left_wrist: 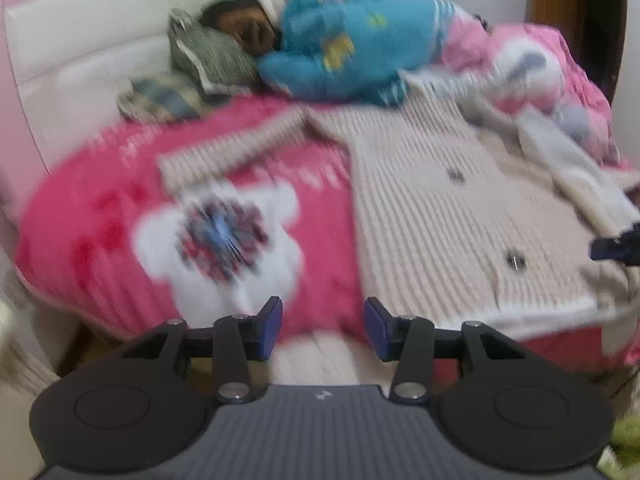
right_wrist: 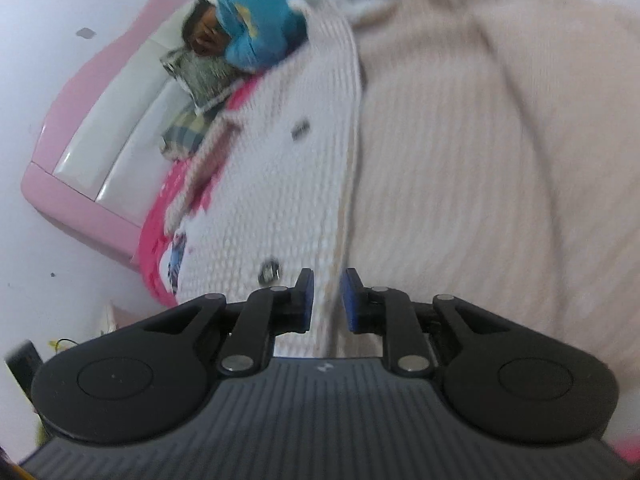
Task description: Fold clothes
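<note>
The left gripper [left_wrist: 323, 328] is hanging open and empty over the pink blanket [left_wrist: 100, 240]. The right gripper [right_wrist: 327, 300] is standing slightly apart around the beige cardigan [right_wrist: 460, 168] placket; the loose edge may be slipping and spoiling the fold.

Left gripper [left_wrist: 323, 328] fingers [left_wrist: 272, 326] apart above cardigan [left_wrist: 452, 216] on blanket [left_wrist: 96, 240].

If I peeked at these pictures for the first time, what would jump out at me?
The bright pink blanket with a white flower pattern covers the bed and fills the left of the left wrist view. A beige knitted cardigan with dark buttons lies spread on it to the right. At the far end, a person in a fuzzy blue top lies by the white headboard.
</note>
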Available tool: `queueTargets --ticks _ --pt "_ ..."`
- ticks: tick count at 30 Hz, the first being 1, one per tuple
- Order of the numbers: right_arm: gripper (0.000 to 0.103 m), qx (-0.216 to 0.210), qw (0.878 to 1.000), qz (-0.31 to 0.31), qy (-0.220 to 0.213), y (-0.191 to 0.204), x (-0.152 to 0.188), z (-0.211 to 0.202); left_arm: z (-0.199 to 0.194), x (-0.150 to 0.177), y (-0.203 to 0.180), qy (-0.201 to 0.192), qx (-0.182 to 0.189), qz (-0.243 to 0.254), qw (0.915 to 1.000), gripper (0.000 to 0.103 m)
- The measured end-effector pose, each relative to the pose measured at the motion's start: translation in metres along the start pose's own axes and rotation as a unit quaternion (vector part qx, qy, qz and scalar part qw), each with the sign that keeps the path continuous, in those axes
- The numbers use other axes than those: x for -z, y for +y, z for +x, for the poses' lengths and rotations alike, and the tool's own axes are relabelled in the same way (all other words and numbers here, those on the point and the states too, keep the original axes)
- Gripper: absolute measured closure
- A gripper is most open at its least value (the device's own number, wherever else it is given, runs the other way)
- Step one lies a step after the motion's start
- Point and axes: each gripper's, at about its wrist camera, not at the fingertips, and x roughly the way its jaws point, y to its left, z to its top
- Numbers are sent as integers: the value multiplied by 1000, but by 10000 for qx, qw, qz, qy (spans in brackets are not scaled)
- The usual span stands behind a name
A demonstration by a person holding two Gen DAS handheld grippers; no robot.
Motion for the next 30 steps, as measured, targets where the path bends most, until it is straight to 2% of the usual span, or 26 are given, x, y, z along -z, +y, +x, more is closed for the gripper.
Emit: queueTargets --ticks 2,5,7,9,11,15,18,22,23,25,26,28,30 --pt "87 -51 9995 -215 -232 11 -14 -12 -16 -33 13 -366 -242 154 9989 57" --pt "87 -104 9945 -766 -710 41 -35 -29 -39 -85 28 -1089 -570 181 9923 53" --pt "87 -135 9879 -1153 -1025 58 -49 -39 -44 -114 37 -1483 -620 -12 9870 46" --pt "85 -77 9816 -1466 -1224 68 -61 -36 -30 -132 40 -1634 -573 -231 9846 45" --pt "82 152 9778 -1629 -1305 69 -71 -25 0 -138 38 -1554 -386 -496 9859 44" --pt "82 497 9754 -1890 -1015 70 -87 19 88 -131 36 -899 4 -1054 9904 45" --pt "82 588 9716 -2157 -771 74 -95 51 143 -121 49 -606 -56 -1566 9858 47" --pt "80 487 9690 -2374 -487 77 -99 88 170 -108 91 -695 -378 -2152 9734 46" --pt "80 447 9706 -2329 -419 75 -99 95 174 -105 105 -643 -339 -2388 9684 44" --pt "79 378 9748 -2181 -269 67 -97 111 183 -96 137 -499 -98 -3114 9489 42" --pt "79 349 9773 -2079 -187 62 -95 118 189 -91 154 -439 78 -3576 9328 40" --pt "79 401 9819 -1852 -11 50 -93 134 204 -77 182 -302 494 -4483 8920 33" --pt "79 475 9847 -1673 101 41 -89 144 219 -66 197 -157 763 -5079 8579 33"
